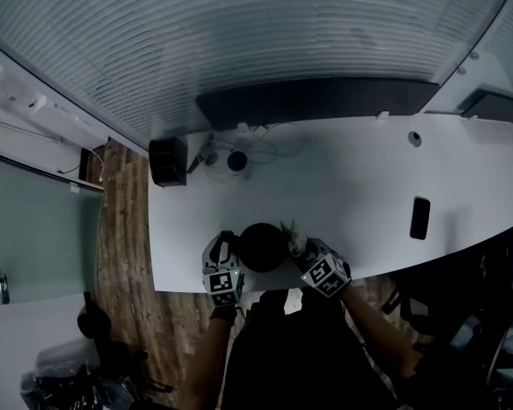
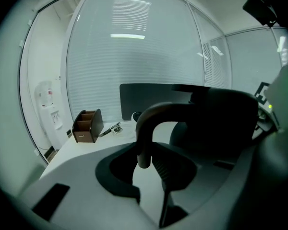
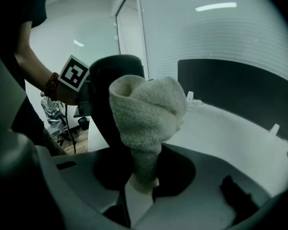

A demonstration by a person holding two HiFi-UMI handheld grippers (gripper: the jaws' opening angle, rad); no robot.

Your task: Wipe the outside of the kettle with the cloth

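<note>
From the head view I see the kettle standing close to the near edge of the white tabletop, right in front of the person. The left gripper is on its left side and the right gripper on its right. The cloth shows pale between the right gripper and the kettle wall. Behind the kettle I have a broad bare stretch of tabletop. A black phone lies well off to the right, and a dark box and some cables sit at the far left corner. In the left gripper view the kettle's arched handle comes down between the fingers, which grasp its lower end, with the kettle body just to the right. Open tabletop runs past it to the box. In the right gripper view the fingers are clenched on the cloth's narrow lower end. The bunched upper part rises above them and lies against the kettle's dark side, and the left gripper's marker cube shows beyond. To the right, bare tabletop reaches a dark panel along the far edge.
</note>
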